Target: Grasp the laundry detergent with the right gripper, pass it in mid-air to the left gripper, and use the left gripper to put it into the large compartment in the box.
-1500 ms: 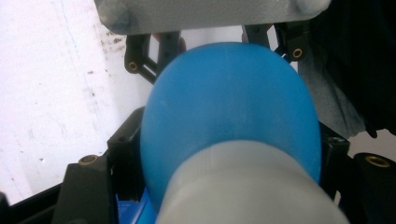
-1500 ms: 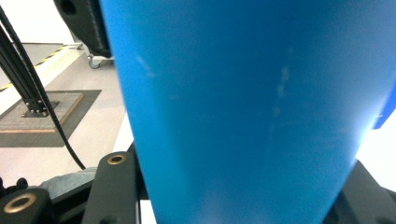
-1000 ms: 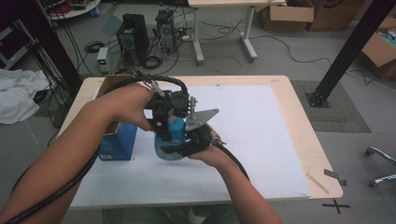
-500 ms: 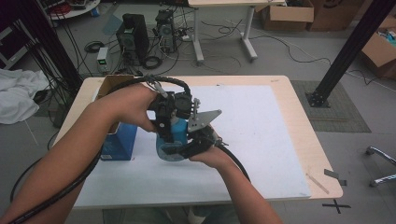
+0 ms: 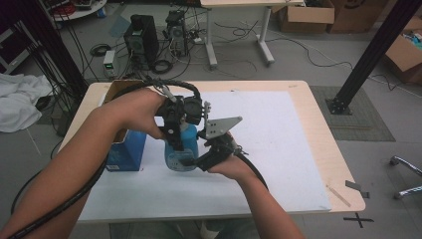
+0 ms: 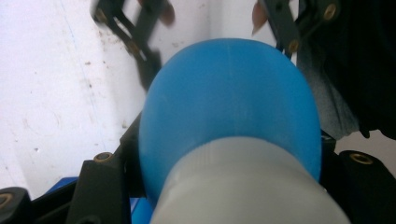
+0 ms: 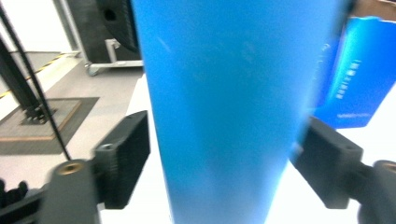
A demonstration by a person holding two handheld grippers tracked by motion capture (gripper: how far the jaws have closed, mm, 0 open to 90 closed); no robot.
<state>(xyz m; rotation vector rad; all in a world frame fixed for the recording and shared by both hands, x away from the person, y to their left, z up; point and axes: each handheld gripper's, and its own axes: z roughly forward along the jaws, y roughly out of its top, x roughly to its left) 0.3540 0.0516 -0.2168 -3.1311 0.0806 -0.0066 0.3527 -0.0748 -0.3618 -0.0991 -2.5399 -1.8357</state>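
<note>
Blue bottle (image 5: pixel 180 149), prob smooth, slippery plastic: left gripper (image 5: pixel 174 130) clamps grey cap end, right gripper (image 5: pixel 195 162) squeezes body w/ 2 jaws.

High view above the table (image 5: pixel 308 149); both tool views very near, perhaps sharing one blue bottle (image 6: pixel 229 107).

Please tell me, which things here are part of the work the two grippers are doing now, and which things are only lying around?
In use:
- blue bottle with a grey cap
- left gripper, at the bottle's top
- right gripper, jaws either side of the bottle's body

Lying about:
- blue box, on the table
- white cloth, on the floor
- cardboard boxes, on the floor
</note>
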